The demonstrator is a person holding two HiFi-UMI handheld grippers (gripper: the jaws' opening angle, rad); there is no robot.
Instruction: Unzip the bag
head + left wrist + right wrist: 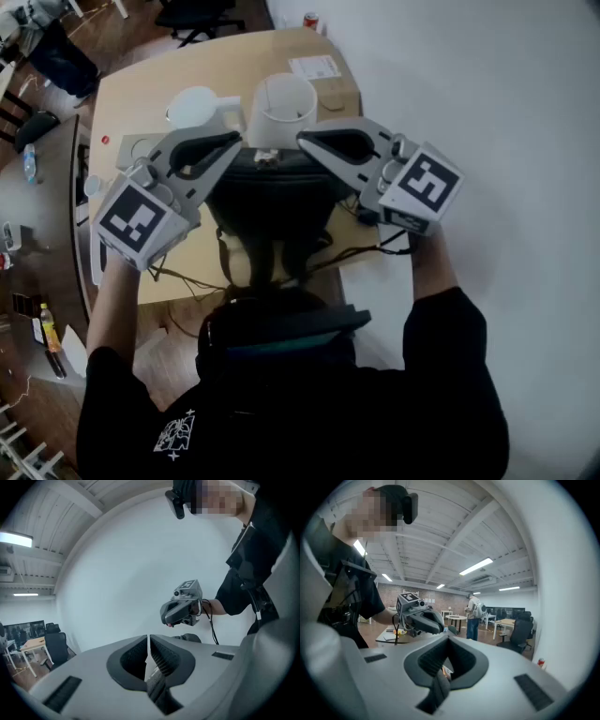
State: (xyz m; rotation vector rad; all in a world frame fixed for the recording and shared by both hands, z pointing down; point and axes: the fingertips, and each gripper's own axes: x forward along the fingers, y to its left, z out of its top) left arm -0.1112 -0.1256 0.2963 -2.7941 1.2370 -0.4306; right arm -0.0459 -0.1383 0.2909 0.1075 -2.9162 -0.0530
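A black bag [272, 202] lies at the near edge of the wooden table [141, 94], right in front of the person. Its straps hang over that edge. The left gripper [230, 142] and the right gripper [307, 139] are up over the far end of the bag, with their tips pointing at each other. Both grippers are squeezed closed, and I cannot see the bag caught in either one. Two white cups stand just behind the bag, a big one [281, 108] and another [197, 108] to its left. A red can [310, 20] stands at the far right corner.
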